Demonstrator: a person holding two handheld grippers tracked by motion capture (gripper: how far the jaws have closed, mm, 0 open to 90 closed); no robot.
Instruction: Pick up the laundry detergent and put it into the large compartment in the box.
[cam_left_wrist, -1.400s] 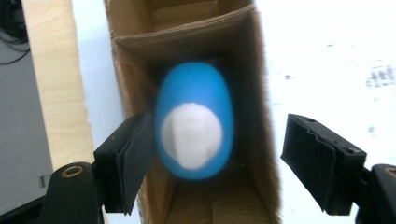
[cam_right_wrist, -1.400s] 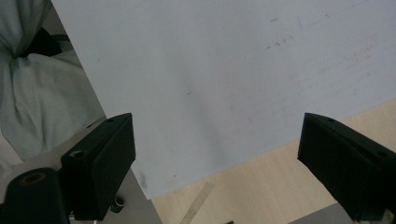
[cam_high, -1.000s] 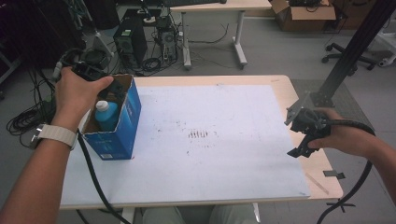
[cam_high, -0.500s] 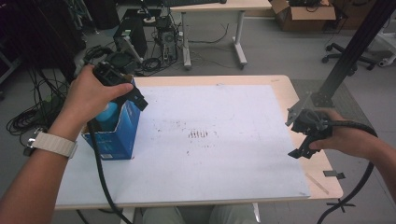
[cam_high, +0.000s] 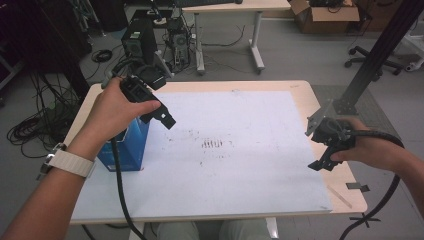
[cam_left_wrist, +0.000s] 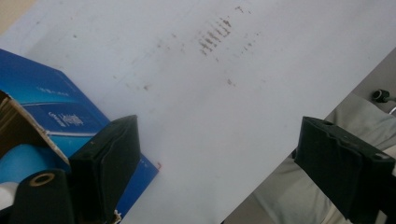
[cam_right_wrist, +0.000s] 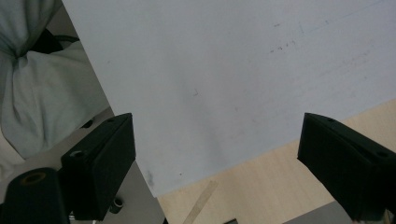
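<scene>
Blue box (cam_high: 127, 145) upright at the tabletop's (cam_high: 300, 87) left edge, top open, a blue bottle (cam_left_wrist: 21, 163) inside it. Left tongs (cam_high: 162, 117) raised just above and right of the box, jaws spread, grasping nothing. Right tongs (cam_high: 322, 162) well apart from the box, over the white sheet's (cam_high: 240, 165) right edge, jaws spread, empty.

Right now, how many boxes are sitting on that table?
1: a blue carton at the table's left side, beneath the left gripper, with a light-blue item inside. More may be hidden behind the hand.
</scene>
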